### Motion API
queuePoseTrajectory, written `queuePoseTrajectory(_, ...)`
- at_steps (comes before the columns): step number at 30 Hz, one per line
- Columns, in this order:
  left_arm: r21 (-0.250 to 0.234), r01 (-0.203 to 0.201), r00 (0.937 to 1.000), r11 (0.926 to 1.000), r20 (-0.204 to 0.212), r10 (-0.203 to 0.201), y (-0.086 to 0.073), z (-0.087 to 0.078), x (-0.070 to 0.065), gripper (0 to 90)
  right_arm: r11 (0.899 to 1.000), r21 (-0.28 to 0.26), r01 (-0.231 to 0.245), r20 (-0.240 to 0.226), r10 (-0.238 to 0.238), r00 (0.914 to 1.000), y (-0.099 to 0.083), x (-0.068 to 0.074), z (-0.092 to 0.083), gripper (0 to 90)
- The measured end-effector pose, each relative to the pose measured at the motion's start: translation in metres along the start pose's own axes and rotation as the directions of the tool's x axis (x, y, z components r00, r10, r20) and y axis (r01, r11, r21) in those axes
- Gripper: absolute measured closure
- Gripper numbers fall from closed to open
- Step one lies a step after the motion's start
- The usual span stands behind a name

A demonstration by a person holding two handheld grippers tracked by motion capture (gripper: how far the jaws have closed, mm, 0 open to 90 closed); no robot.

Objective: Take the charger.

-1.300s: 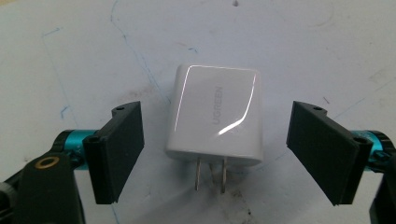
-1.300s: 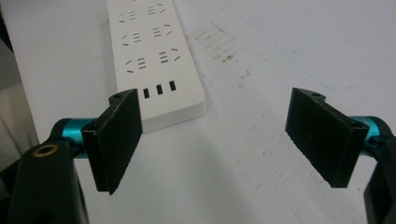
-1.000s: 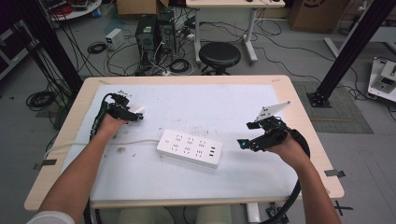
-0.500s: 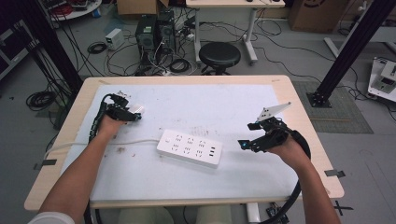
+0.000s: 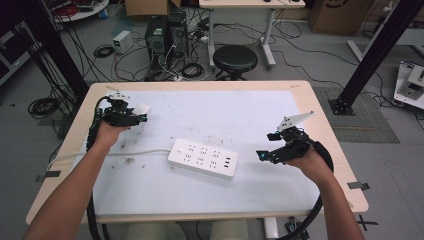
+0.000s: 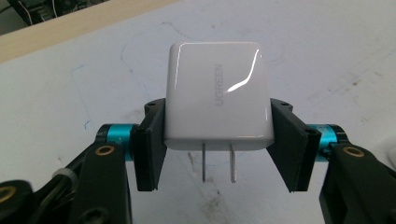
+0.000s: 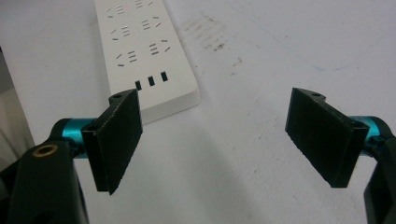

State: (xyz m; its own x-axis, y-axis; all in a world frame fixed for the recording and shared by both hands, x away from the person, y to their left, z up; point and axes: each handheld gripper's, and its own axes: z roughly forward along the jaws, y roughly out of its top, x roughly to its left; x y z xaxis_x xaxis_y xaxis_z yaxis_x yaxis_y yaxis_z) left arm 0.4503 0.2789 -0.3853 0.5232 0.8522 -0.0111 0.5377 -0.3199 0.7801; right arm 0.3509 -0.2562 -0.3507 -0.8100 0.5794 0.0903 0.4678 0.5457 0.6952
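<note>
White charger point(image 6: 217, 98) pinched at its sides by left gripper point(image 6: 217, 140), clear of the table point(image 5: 240, 107), up and left of the power strip point(image 5: 202, 158). Prongs bare, aimed back at the camera. Best kept square, prongs lined with a socket before pressing. "UGREEN" legible on its face. Right gripper point(image 7: 224, 135) spread wide, nothing held, just right of the strip.

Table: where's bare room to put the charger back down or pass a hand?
Open mat beyond the power strip up to the table's far edge, and between the strip and the right gripper. Near edge is free too. Tighter on the left: the strip's cord runs under the left gripper, which holds the charger.
</note>
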Motion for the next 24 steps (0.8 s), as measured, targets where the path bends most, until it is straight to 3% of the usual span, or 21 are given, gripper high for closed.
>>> queuePoseTrajectory(12,-0.084,-0.056,0.9968,0.9949,0.053,0.060,0.003,-0.047,-0.025,42.6,1.000,-0.016,0.009,-0.005,-0.009,0.9999,-0.002,0.006,-0.005,19.2)
queuePoseTrajectory(24,-0.136,-0.103,0.9859,0.9854,0.118,0.119,-0.001,-0.080,-0.056,42.6,0.999,-0.038,0.031,-0.001,-0.031,0.9995,-0.004,0.013,-0.008,19.2)
